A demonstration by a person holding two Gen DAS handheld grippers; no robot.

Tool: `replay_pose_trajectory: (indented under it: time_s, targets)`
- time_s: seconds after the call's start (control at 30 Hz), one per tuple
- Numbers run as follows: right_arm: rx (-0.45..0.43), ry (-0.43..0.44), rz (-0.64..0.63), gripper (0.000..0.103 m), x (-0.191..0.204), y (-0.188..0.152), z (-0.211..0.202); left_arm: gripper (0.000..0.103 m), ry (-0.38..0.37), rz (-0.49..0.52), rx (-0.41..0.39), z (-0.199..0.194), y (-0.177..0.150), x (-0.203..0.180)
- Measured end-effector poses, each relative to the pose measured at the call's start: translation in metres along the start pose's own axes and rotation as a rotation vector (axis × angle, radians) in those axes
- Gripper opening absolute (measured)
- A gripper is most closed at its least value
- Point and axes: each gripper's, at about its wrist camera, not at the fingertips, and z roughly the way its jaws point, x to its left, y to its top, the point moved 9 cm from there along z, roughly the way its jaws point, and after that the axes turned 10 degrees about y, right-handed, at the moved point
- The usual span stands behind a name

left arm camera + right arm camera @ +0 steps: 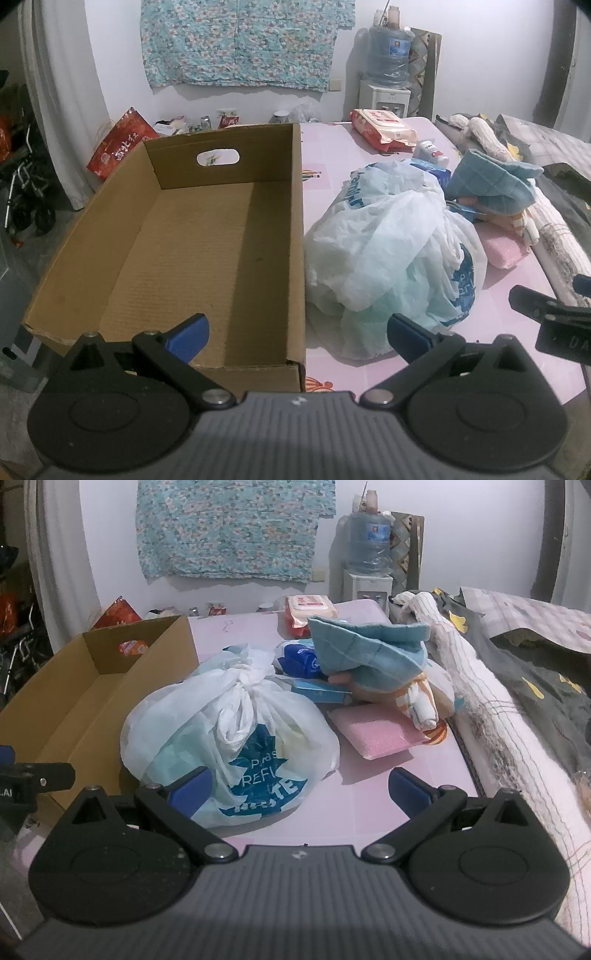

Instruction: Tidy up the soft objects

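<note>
Plastic bag: knotted white plastic bag with blue print (pixel 229 734), stuffed full, resting on the pink tabletop (pixel 354 794) just right of the box; seen too from the left wrist view (pixel 391 251).
Box: open brown cardboard box with an oval handle hole (pixel 207 236), on the table's left part, nothing inside.
Soft pile: folded blue checked cloth (pixel 369 650) atop an orange-and-white striped fabric roll (pixel 421 701); flat pink foam sponge (pixel 376 734) just in front, beside the bag.
Behind the bag: blue-and-white packets (pixel 303 661), touching the bag's far side; small white bottle (pixel 430 149); red-and-white wipes pack (pixel 384 127) farther back.
Right edge: rolled whitish woven mat (pixel 491 716) along the table, dark quilted cover (pixel 546 679) beyond it.
Background: floral teal cloth on the wall (pixel 243 40), water dispenser with blue jug (pixel 388 74), red gift bag (pixel 122 142) on the floor.
Left gripper (pixel 297 334): jaws spread wide, holding nothing, straddling the box's near right corner and the bag's edge.
Right gripper (pixel 299 788): jaws spread wide, holding nothing, bag directly ahead and partly between the blue pads (pixel 192 790).
</note>
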Motion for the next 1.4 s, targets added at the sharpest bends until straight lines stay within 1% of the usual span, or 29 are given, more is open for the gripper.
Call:
replay_pose_trajectory:
  time_s: [1.4]
  targets:
    - [0.013,-0.005,0.002,0.102,-0.0026,-0.0036,0.0049,0.103,0.015,0.003,0.012,0.0069,-0.0007,0.0032]
